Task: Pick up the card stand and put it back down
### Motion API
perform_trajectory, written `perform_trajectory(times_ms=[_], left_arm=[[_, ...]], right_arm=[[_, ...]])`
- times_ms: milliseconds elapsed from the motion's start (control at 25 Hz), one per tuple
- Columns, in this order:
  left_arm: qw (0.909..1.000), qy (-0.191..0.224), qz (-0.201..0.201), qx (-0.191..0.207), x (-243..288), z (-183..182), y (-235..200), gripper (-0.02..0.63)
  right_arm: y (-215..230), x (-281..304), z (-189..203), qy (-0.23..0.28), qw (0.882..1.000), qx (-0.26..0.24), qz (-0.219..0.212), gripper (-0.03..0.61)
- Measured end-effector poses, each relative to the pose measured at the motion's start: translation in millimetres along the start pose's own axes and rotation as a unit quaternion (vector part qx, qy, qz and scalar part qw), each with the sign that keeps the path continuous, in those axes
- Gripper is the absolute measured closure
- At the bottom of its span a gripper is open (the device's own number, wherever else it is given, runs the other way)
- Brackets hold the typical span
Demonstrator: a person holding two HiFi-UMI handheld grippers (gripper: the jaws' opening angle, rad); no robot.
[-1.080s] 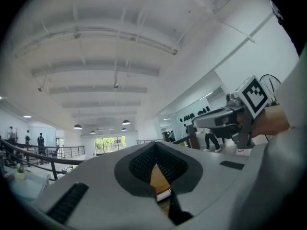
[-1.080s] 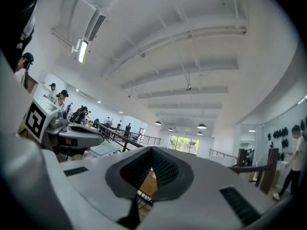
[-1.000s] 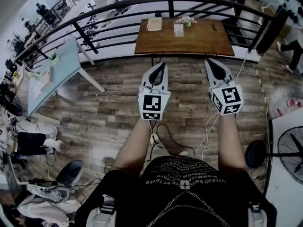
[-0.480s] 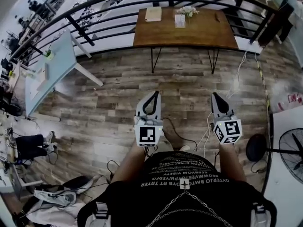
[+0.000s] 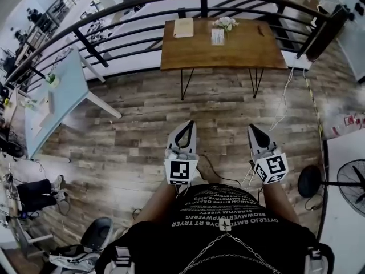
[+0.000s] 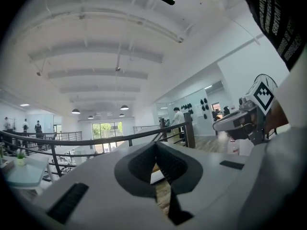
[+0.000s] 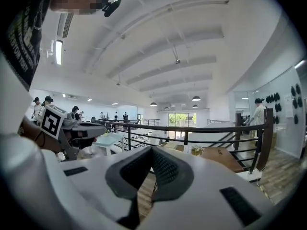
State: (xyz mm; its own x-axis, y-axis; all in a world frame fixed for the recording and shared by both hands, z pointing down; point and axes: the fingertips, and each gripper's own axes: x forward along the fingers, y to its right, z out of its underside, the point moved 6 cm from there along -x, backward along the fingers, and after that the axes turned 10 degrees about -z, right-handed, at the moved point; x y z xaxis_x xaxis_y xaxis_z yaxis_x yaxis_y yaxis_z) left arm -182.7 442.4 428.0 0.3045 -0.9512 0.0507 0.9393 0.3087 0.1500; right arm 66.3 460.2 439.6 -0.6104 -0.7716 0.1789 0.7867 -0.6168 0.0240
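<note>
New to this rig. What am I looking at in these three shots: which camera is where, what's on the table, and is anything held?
There is no robot here. A person holds a two-jaw gripper in each hand. The head view comes from a camera on the person's head, looking steeply down. It shows the left gripper and the right gripper low in front of the body, over the wood floor. The other two pictures come from a camera riding on each gripper, looking along its jaws. Both pairs of jaws are together, with nothing between them, so nothing is held. The wooden table stands well ahead of the grippers. On it are the card stand, a small bunch of flowers and a tan pad.
</note>
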Motion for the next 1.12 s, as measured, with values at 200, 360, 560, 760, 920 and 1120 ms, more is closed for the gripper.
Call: perform_trajectory(times_ms=[200, 360, 560, 760, 920, 1120], left_arm=[[0.9996, 0.014, 0.026, 0.004, 22.0, -6.3, -24.5, 0.595], [0.9990, 0.024, 0.038, 0.006, 35.1, -4.6, -47.9, 0.595], [0.9981, 0.022, 0.055, -0.019, 44.5, 0.6, -63.8, 0.595], [0.9960, 0.012, 0.083, -0.030, 53.1, 9.1, -58.5, 0.595], [0.9959, 0.006, 0.085, -0.028, 63.2, 8.5, -58.0, 0.595], [0.9980, 0.009, 0.059, -0.018, 75.5, 8.3, -68.2, 0.595]], right_arm=[[-6.5, 37.9, -11.5, -0.006, 1.000, -0.008, 0.010, 0.563], [-16.0, 63.3, -20.3, 0.001, 1.000, -0.006, 0.020, 0.563], [-30.9, 74.1, -26.4, -0.007, 1.000, -0.016, 0.015, 0.563], [-16.2, 69.0, -19.1, 0.004, 0.998, 0.018, 0.053, 0.563], [-12.7, 74.6, -19.5, 0.015, 0.998, 0.024, 0.052, 0.563], [0.3, 95.8, -7.5, 0.001, 0.999, 0.041, 0.025, 0.563]])
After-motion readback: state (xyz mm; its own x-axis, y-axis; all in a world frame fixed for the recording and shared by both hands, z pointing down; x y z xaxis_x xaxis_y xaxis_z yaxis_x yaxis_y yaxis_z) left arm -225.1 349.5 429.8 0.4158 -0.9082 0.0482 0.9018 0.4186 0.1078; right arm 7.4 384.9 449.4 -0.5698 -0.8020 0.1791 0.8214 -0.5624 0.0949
